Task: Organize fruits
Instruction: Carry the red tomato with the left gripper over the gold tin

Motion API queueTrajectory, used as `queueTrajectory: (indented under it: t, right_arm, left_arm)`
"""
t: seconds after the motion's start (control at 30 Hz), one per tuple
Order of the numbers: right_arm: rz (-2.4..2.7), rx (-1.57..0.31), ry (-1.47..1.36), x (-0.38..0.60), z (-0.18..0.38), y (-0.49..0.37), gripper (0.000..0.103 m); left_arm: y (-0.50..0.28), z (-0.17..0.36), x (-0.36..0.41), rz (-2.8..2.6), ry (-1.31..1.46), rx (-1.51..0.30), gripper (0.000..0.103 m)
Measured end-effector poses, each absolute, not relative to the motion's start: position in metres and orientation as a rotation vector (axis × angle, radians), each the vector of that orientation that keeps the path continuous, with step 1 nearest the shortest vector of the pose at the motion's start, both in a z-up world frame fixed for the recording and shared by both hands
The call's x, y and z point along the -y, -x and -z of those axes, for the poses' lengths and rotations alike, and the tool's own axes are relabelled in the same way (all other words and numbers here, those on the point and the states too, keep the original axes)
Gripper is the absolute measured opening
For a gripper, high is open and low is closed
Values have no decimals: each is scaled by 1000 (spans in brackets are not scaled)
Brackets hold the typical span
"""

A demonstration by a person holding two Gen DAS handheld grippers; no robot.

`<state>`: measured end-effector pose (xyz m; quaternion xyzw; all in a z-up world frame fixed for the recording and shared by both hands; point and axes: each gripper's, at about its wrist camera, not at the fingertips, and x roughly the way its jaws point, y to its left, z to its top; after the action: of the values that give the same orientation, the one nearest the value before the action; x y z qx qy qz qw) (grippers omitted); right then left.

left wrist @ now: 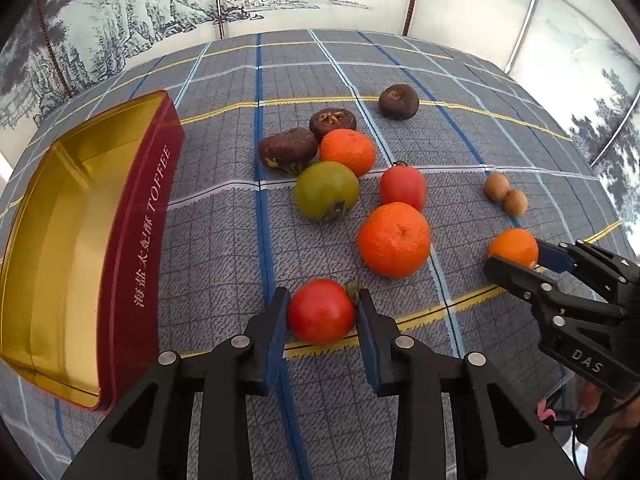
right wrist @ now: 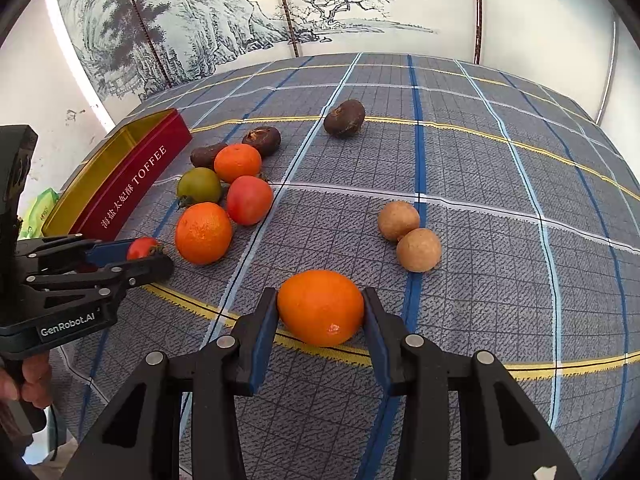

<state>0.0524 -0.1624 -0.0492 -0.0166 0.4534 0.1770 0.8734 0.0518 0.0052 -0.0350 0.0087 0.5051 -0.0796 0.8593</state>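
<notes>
Worktop [left wrist: 400,60] under plaid cloth; open red toffee tin [left wrist: 132,240] at left, empty. Left gripper [left wrist: 322,312]: fingers pinching a red tomato [left wrist: 320,312] near the tin. Right gripper [right wrist: 320,312]: fingers pinching a mandarin [right wrist: 320,306], both fruits on the cloth.

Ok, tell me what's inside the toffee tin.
The toffee tin shows only bare gold lining, no fruit. Its near red wall hides the floor strip right behind it, so that part is unseen.

Scattered fruits [left wrist: 394,239] beside open tin [left wrist: 80,240]
</notes>
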Motion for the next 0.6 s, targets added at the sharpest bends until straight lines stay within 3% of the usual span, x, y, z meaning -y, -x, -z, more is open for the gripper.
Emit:
queueTrajectory:
  t: [0.37,0.6]
  right_arm:
    - [-363,-948,54,162,51,-54,39]
    - [-356,-952,65,161,52,-55,39]
  left_arm:
    - [-40,-2,-25,147,-8,-1009,34]
    - [-40,-34,-77,52,-13,-951,34]
